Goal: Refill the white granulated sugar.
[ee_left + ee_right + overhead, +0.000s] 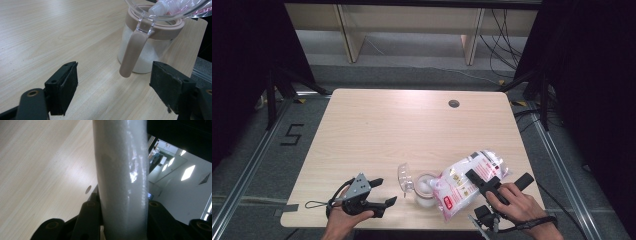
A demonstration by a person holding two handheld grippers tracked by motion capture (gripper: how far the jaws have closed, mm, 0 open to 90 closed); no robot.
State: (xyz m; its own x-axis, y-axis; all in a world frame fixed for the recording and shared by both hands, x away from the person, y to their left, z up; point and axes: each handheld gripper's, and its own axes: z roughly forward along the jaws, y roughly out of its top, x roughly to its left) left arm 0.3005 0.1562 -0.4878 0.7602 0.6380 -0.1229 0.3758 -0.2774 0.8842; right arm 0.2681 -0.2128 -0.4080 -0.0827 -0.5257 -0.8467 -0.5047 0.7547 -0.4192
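Observation:
A clear jar (pixel 426 192) with a beige rim holds white granules near the table's front edge, its clear lid (pixel 404 177) flipped open to the left. Over it tilts a white bag with red print (pixel 464 182), and my right gripper (pixel 477 179) is shut on that bag. The bag's white spout (pixel 160 7) points into the jar's mouth (pixel 160 23). In the right gripper view the bag (pixel 122 175) is pinched between the jaws of the right gripper (pixel 122 220). My left gripper (pixel 385 191) stands open just left of the jar. The jar's beige tab (pixel 131 55) hangs ahead of the left gripper (pixel 117 87).
The light wooden table (pixel 377 130) has a round cable hole (pixel 454 103) at the back right. The jar stands close to the front edge (pixel 412 222). Black stands and cables flank the table, and a "5" mark (pixel 292 134) is on the floor at left.

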